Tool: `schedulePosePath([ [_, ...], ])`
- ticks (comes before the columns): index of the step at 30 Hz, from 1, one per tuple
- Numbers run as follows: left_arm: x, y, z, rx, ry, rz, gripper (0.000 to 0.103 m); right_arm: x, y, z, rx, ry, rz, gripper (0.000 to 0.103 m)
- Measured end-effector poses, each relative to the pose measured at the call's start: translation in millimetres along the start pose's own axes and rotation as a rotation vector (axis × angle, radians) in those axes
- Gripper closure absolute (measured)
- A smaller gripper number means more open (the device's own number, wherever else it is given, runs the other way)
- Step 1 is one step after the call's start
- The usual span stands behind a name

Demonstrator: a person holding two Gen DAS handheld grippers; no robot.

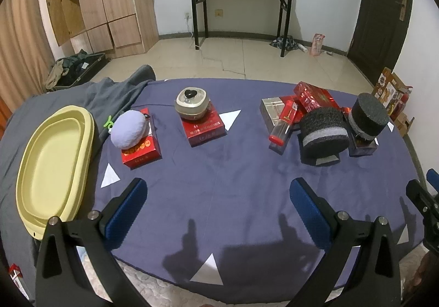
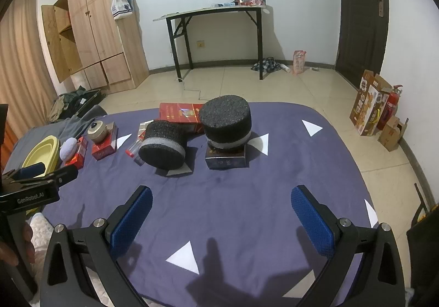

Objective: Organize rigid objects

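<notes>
I have both tools hovering over the near edge of the purple cloth [image 1: 219, 183], nothing gripped yet. The left gripper [image 1: 218, 205] is spread wide and empty; the right gripper [image 2: 222, 213] is likewise released, its blue pads well apart.

My landmark is the yellow tray [image 1: 52, 158] at the cloth's left end. Just beside it sits a lavender ball [image 1: 129, 130] on a red box [image 1: 141, 150]; further from the tray, a beige lidded jar [image 1: 192, 105] rests on another red box [image 1: 205, 128]. Well away from the tray lie a clutter of red packs [image 1: 312, 100] and two black foam cylinders [image 2: 164, 143] — one tilted, one upright on a dark box [image 2: 225, 160].

I judge nothing is sorted yet. I would start with the left tool on the piece nearest the tray — approach level, straddle the box's short sides, close squarely so whatever rides on top does not roll off.
</notes>
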State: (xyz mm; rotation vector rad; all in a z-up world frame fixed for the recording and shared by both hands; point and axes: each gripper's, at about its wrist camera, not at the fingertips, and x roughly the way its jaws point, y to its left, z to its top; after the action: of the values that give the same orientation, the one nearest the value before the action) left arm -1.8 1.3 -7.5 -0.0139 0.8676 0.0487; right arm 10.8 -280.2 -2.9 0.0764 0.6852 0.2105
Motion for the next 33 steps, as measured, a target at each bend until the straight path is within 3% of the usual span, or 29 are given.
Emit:
schedulePosePath([
  [33, 4.9, -0.7, -0.3, 0.002, 0.016, -0.003, 0.0, 0.0, 0.1, 0.2, 0.002, 0.008, 0.004, 0.0],
])
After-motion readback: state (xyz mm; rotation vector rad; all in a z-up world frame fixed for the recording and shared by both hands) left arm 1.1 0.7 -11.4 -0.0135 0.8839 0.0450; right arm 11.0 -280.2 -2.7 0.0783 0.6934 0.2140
